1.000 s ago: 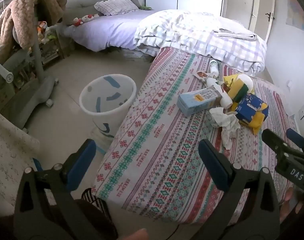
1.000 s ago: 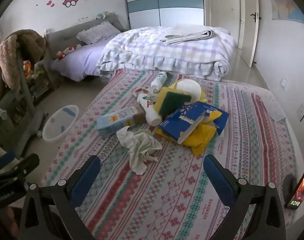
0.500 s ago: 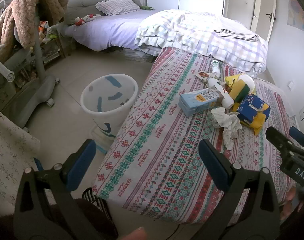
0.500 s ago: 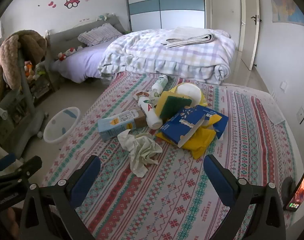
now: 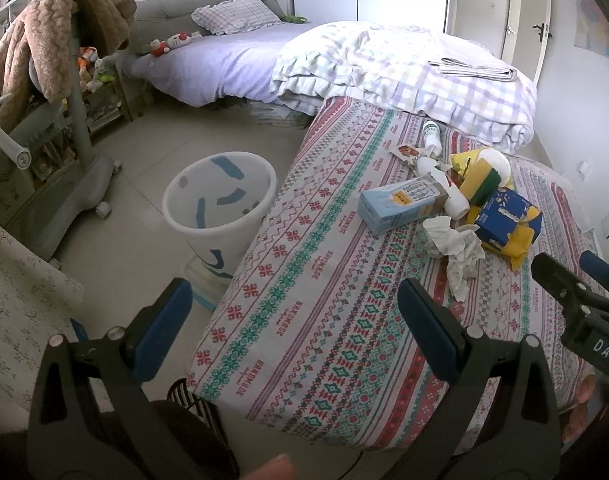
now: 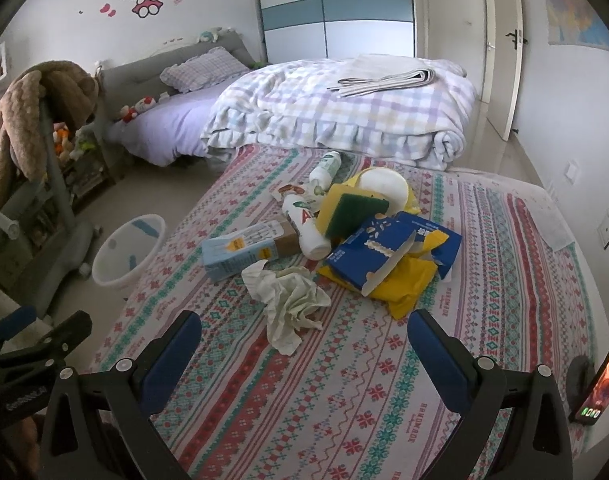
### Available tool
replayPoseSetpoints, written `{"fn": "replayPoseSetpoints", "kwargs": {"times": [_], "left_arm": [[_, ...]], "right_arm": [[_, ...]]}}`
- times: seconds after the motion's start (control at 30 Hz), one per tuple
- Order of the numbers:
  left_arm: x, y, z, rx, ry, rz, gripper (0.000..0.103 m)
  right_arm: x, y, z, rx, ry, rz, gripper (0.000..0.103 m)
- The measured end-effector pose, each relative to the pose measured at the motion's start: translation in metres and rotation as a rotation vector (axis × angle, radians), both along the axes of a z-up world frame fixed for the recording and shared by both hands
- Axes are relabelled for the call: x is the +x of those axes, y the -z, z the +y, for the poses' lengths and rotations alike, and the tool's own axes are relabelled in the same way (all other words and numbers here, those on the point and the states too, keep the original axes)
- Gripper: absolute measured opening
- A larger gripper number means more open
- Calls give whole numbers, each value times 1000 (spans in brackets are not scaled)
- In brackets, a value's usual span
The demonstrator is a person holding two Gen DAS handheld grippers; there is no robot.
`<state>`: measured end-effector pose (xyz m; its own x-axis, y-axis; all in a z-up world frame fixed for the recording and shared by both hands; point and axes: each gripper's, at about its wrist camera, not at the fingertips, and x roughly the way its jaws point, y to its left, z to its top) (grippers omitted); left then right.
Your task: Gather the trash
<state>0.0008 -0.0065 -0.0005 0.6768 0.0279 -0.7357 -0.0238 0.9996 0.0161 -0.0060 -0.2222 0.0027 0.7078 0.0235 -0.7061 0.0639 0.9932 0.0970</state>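
Note:
A heap of trash lies on the patterned bedspread (image 6: pixel 344 392): a crumpled tissue (image 6: pixel 288 300), a light blue carton (image 6: pixel 248 250), a white bottle (image 6: pixel 306 226), a yellow-green sponge (image 6: pixel 350 210), a torn blue box (image 6: pixel 388 254) on a yellow bag (image 6: pixel 404 288). In the left wrist view the tissue (image 5: pixel 456 246) and carton (image 5: pixel 400 204) sit at the far right. A white bin (image 5: pixel 220 208) stands on the floor beside the bed. My left gripper (image 5: pixel 294 320) is open over the bed's near edge. My right gripper (image 6: pixel 304 346) is open, just short of the tissue, holding nothing.
A rolled plaid quilt (image 6: pixel 344 120) lies beyond the trash. A grey stand draped with a brown blanket (image 5: pixel 48 40) is at the left, past the bin. A phone (image 6: pixel 600 380) stands at the bed's right edge. My right gripper (image 5: pixel 576 292) shows in the left wrist view.
Both views have drawn back and risen slightly, so the trash sits a little lower and farther. Both grippers stay open; nothing on the bed has moved.

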Motion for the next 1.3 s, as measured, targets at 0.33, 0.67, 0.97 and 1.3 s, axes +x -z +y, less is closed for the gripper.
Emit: {"fn": "replayPoseSetpoints", "kwargs": {"times": [0.33, 0.67, 0.97, 1.3], "left_arm": [[0, 0, -1, -1, -1, -3, 102], [0, 0, 0, -1, 0, -2, 102], [0, 0, 0, -1, 1, -2, 102], [0, 0, 1, -1, 2, -2, 102]], "right_arm": [[0, 1, 1, 9, -8, 4, 103], [0, 2, 2, 8, -7, 6, 103], [0, 2, 2, 7, -7, 5, 103], [0, 2, 1, 7, -8, 7, 103]]}}
